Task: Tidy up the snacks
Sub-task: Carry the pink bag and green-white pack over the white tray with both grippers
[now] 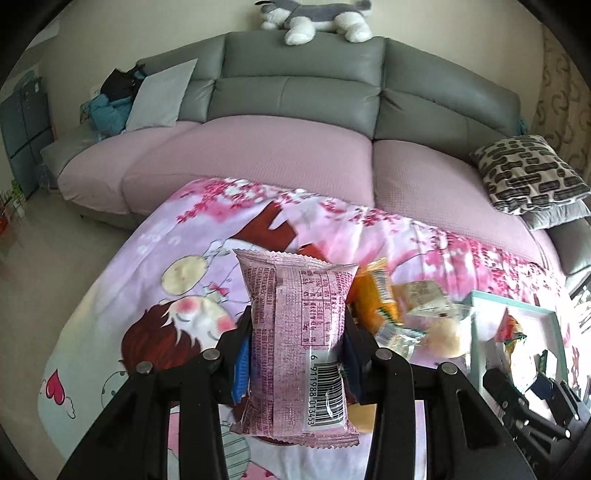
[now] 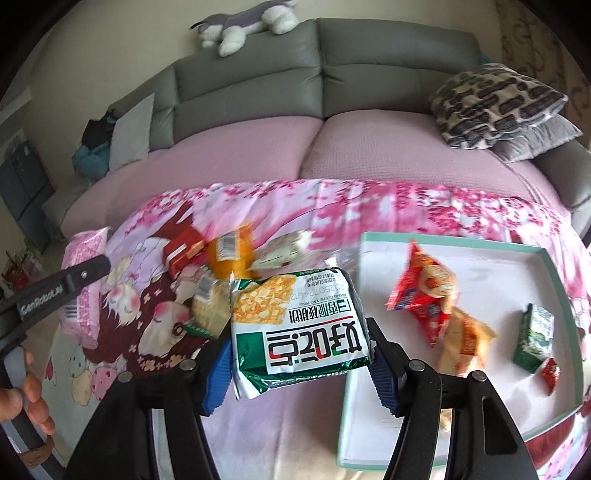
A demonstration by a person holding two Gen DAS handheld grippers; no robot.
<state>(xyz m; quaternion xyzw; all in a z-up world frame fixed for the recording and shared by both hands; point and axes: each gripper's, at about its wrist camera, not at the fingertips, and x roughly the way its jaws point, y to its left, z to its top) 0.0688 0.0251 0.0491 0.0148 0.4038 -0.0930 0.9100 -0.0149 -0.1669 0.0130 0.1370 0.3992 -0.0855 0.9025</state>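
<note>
My left gripper is shut on a pink snack packet that stands upright between its blue pads, barcode facing me, lifted above the cartoon-print cloth. My right gripper is shut on a green-and-white cracker packet, held above the cloth just left of the white tray. In the tray lie a red packet, a tan packet and a small green packet. A loose pile of snacks lies on the cloth between the two grippers.
The cloth-covered table stands in front of a grey sofa with pink seat covers. A patterned pillow rests on the sofa's right end, a plush dog on its back. A person's hand shows at lower left.
</note>
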